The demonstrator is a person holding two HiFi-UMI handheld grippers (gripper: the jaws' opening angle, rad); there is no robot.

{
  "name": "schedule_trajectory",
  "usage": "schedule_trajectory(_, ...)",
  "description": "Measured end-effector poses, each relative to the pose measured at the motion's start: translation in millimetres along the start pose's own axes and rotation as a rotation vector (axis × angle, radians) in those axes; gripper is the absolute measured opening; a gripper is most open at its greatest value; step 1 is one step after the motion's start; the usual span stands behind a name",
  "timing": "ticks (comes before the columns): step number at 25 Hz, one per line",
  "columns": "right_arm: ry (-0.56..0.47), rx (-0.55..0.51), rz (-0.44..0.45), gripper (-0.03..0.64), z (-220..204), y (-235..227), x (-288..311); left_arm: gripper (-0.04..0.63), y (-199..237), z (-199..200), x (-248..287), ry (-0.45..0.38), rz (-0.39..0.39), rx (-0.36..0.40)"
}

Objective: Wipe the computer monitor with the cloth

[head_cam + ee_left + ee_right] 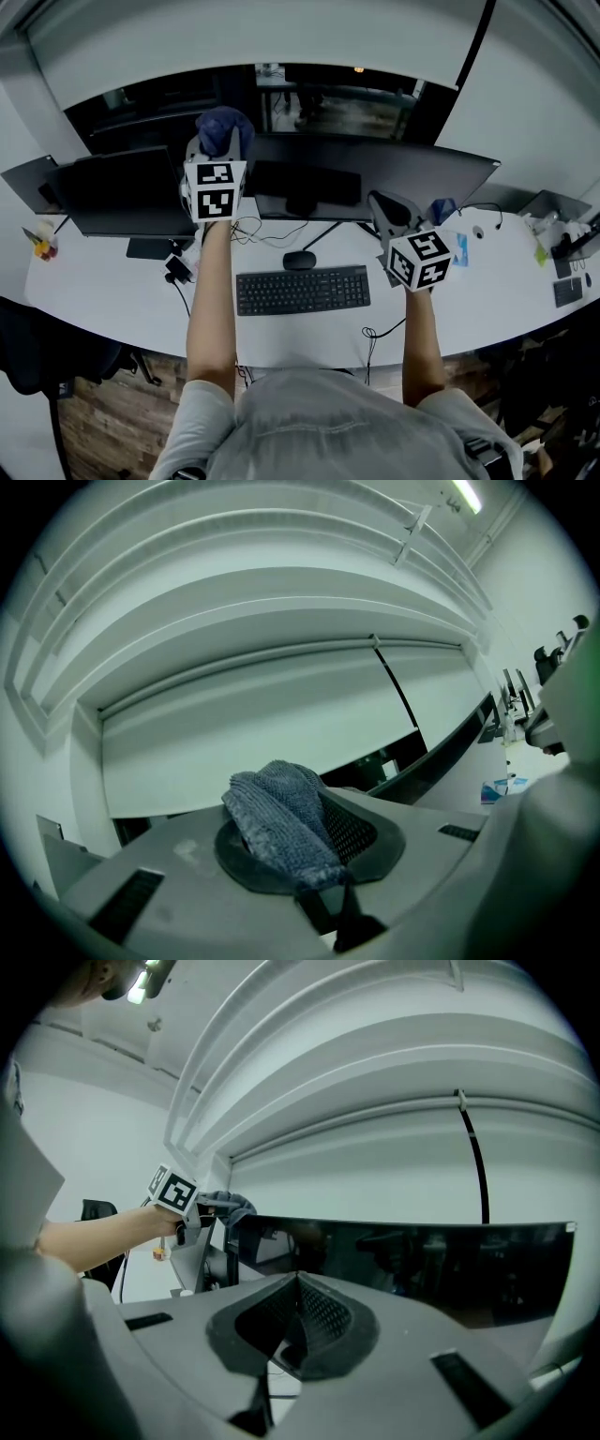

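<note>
A wide dark monitor [375, 173] [412, 1265] stands at the back of the white desk [506, 281]. My left gripper [225, 141] [309, 850] is shut on a blue-grey cloth [223, 129] [281, 822] [228, 1206], raised at the monitor's top left corner. The cloth bulges out between the jaws in the left gripper view. My right gripper [392, 214] [295, 1321] hangs shut and empty in front of the monitor's right half, above the desk.
A second dark monitor [117, 192] stands at the left. A black keyboard [302, 289] and a mouse [299, 260] lie in front of the monitor, with loose cables [267, 232] around them. Small items sit at the desk's right end [562, 244].
</note>
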State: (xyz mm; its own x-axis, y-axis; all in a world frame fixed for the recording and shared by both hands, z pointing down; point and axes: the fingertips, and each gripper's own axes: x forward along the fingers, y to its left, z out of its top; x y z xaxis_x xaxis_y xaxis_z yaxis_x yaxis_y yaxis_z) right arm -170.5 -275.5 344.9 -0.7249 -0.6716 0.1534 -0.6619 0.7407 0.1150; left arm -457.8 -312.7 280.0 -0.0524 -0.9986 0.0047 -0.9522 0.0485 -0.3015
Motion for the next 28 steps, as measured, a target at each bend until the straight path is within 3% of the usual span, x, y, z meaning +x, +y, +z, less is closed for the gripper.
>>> schedule_trajectory(6, -0.008, -0.032, -0.075, 0.002, 0.5, -12.3, -58.5, 0.071, -20.0, -20.4, -62.0, -0.075, -0.106, -0.062)
schedule_trajectory(16, 0.001, -0.084, -0.167, 0.003, -21.3, -8.5, -191.6, 0.072, -162.3, -34.1, -168.0, -0.089, -0.294, -0.140)
schedule_trajectory(28, 0.040, -0.107, -0.291, 0.003, -47.6, 21.2, -321.7, 0.074, -287.6, 13.5, -285.7, -0.182, -0.538, -0.057)
